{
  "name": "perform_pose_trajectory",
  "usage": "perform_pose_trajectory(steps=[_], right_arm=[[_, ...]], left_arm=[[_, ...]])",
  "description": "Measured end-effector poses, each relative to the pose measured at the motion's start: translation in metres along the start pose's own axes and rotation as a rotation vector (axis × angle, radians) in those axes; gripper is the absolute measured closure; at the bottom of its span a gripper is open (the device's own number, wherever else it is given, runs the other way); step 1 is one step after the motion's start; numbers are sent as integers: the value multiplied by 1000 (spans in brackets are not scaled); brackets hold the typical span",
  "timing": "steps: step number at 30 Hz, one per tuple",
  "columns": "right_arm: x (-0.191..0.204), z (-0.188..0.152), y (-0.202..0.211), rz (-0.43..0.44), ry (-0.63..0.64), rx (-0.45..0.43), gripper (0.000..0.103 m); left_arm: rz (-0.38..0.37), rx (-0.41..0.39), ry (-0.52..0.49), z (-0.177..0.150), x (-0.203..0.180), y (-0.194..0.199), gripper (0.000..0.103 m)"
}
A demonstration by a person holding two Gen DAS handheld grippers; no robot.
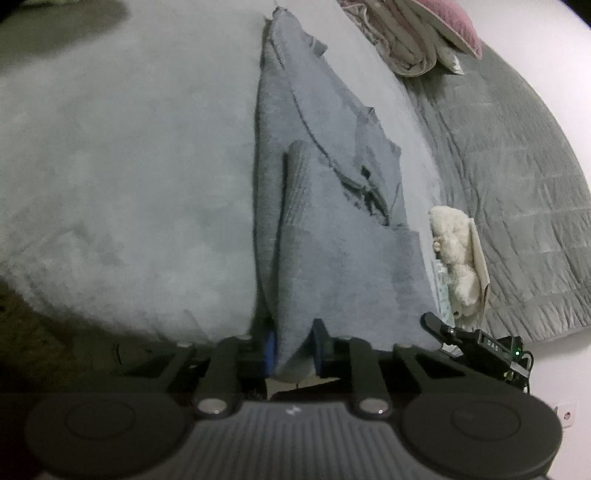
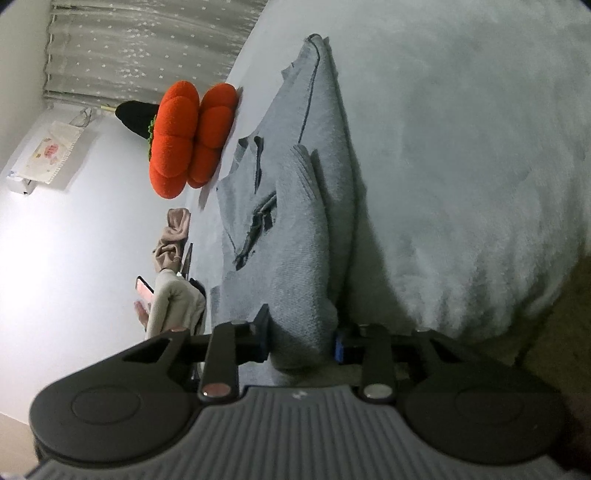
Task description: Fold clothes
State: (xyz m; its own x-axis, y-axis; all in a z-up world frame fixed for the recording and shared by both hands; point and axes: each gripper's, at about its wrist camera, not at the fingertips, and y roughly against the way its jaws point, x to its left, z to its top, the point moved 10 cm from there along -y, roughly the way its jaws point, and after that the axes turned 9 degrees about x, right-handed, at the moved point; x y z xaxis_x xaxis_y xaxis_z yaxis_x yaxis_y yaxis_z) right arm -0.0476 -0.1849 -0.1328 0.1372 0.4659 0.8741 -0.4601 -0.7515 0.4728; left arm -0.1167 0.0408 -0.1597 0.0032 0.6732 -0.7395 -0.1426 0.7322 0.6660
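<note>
Both grippers have cloth between their fingers. On my left gripper point(image 1: 293, 349), the two black fingers with blue pads are closed on a bunched edge of the grey knitted sweater point(image 1: 325, 206), which fills the gap between them and runs straight away from me along the pale fluffy bed cover point(image 1: 129, 166). From this side the sweater lies in a long, narrow, folded strip, with a ribbed cuff folded back on top near its middle and a darker seam running up its far half. My right gripper point(image 2: 301, 341) shows the same thing from the opposite end: its fingers are clamped on a thick fold of the sweater point(image 2: 295, 240), the cloth bulging out just ahead of the pads and stretching away over the bed cover point(image 2: 461, 166).

In the left view, my other gripper's black body with a small green light shows at the lower right. Just beside the sweater on that side lies a cream plush toy point(image 1: 456, 251), and beyond it a grey quilted blanket point(image 1: 517, 184). At the far end sits a stack of folded pink and white bedding point(image 1: 417, 33).

In the right view, an orange pumpkin-shaped cushion point(image 2: 188, 136) stands near the sweater's far left edge, and beige garments point(image 2: 173, 273) lie heaped closer in, well left of my fingers.
</note>
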Motion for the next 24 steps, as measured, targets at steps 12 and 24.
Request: perform_pose_trajectory(steps=[12, 24], right_arm=[[31, 25, 13, 155, -5, -42, 72], [66, 84, 9, 231, 24, -123, 73]], left_arm=[[-224, -89, 100, 18, -22, 27, 88], [-296, -199, 126, 81, -49, 43, 88]])
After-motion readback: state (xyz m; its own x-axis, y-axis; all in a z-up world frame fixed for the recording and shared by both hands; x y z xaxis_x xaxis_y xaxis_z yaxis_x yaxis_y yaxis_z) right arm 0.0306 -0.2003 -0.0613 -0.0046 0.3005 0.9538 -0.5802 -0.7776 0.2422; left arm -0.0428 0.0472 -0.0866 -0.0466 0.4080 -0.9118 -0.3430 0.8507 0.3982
